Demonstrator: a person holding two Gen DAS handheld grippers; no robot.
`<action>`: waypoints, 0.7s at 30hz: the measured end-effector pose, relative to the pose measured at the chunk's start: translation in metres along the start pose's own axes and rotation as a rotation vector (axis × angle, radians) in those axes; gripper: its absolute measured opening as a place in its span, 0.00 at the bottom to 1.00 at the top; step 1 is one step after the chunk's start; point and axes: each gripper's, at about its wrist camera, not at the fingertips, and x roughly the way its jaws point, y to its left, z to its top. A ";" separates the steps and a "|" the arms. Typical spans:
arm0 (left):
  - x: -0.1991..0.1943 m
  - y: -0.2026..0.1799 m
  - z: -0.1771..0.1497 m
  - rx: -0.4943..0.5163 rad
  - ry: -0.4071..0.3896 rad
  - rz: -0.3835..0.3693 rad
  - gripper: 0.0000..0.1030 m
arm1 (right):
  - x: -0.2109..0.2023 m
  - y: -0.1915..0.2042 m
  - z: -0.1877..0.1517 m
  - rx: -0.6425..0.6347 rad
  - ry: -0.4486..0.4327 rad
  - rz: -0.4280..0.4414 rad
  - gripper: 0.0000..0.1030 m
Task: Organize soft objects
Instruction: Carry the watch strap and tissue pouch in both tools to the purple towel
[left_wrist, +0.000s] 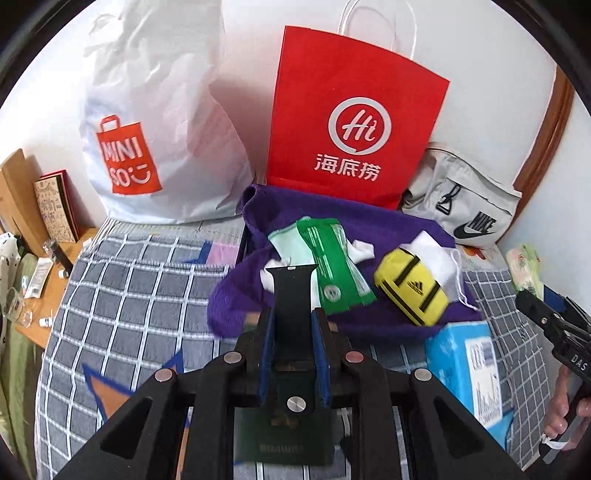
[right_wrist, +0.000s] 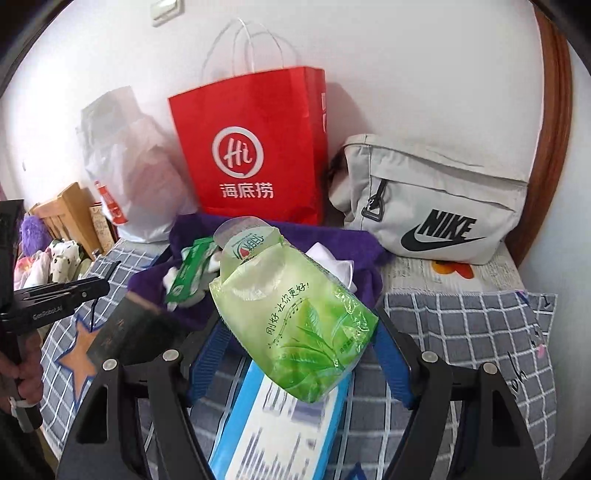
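Pointing its long axis straight ahead toward the purple cloth (left_wrist: 369, 221), the black strap (left_wrist: 293, 299) sits clamped in the left tool (left_wrist: 293, 332) above the checked bed (left_wrist: 140, 295), while the right tool (right_wrist: 295, 343) grips a green tissue pack (right_wrist: 295, 325) slanting up-left.

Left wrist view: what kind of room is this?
Probably a bedroom: the items lie on a checked quilt against a white wall, with a curved wooden headboard at right and a cluttered wooden side table at left.
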 end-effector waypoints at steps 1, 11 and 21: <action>0.003 0.000 0.003 0.001 0.000 0.003 0.19 | 0.008 -0.001 0.003 0.004 0.008 -0.005 0.73; 0.048 -0.006 0.028 0.024 0.028 0.044 0.19 | 0.070 -0.007 0.029 0.041 0.053 -0.012 0.73; 0.084 -0.010 0.039 0.030 0.065 0.080 0.19 | 0.108 -0.008 0.036 0.024 0.103 -0.009 0.73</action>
